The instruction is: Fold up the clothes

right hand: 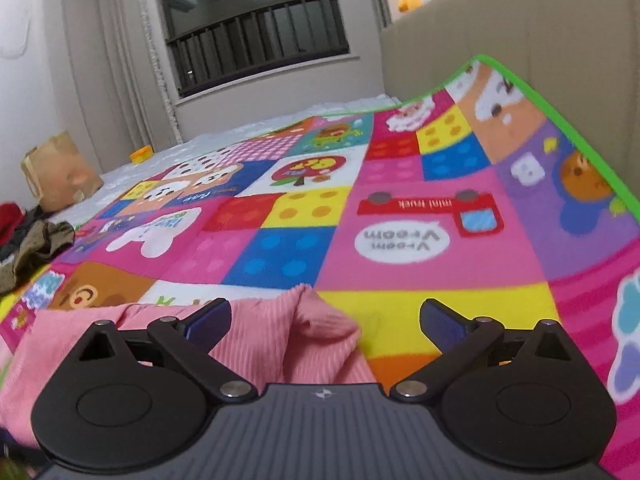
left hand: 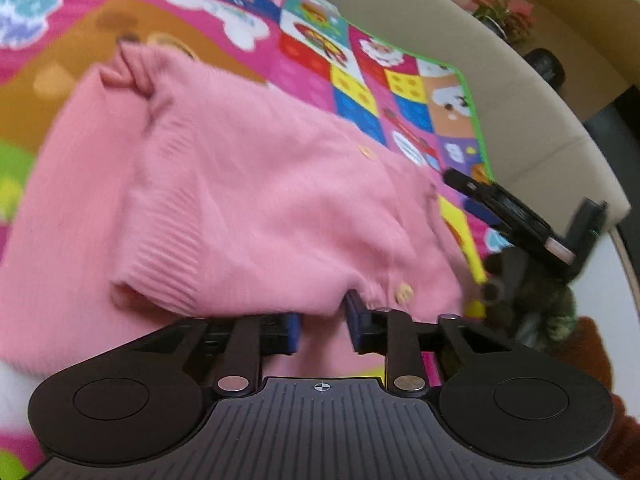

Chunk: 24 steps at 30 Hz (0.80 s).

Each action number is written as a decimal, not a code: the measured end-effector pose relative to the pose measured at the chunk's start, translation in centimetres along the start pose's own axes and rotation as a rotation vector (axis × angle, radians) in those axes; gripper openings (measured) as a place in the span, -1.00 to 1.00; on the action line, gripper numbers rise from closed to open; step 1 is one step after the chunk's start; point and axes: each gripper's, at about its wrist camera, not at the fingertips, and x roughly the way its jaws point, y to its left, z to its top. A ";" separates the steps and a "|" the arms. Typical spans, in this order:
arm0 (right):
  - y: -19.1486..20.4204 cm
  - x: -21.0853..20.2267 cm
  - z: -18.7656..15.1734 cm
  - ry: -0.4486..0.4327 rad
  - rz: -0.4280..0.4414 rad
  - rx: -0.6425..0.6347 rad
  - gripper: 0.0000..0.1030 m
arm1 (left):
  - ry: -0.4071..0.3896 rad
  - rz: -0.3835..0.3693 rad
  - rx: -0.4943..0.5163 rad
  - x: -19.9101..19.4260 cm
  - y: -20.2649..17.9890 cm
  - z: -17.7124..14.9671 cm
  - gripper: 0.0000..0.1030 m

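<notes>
Pink cardigan (left hand: 224, 184) spread on a bright patchwork play mat (right hand: 304, 216), partly folded, ribbed cuff and buttons facing up. Left gripper (left hand: 322, 326) drawn narrow, blue pads pinching the cardigan's near hem. Right gripper (right hand: 325, 320) spread wide, empty, above a raised pink fold.

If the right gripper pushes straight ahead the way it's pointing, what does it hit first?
Probably the pink sweater: its raised fold sits between the open right gripper fingers. Past that lies only the play mat. Depth is hard to judge.
</notes>
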 end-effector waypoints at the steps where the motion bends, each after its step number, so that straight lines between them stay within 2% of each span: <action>1: 0.4 0.1 0.2 -0.005 -0.005 -0.030 0.97 | -0.010 0.014 0.005 0.1 0.4 0.6 -0.49; 7: 2.0 2.2 1.8 0.002 -0.055 -0.191 0.89 | -0.052 0.103 0.079 1.5 1.2 5.1 -0.49; 11: 2.2 4.6 1.7 0.061 -0.064 -0.247 0.87 | -0.057 0.126 0.112 2.7 1.6 7.3 -0.48; 15: 2.4 5.7 0.1 0.137 -0.045 -0.277 0.84 | -0.066 0.150 0.168 4.0 1.6 9.4 -0.48; 19: 3.4 3.9 -1.4 0.155 -0.004 -0.265 0.74 | -0.073 0.180 0.229 4.9 1.4 11.1 -0.40; 24: 6.9 0.0 -3.9 0.188 0.114 -0.339 0.64 | -0.094 0.232 0.304 4.4 1.6 12.5 -0.26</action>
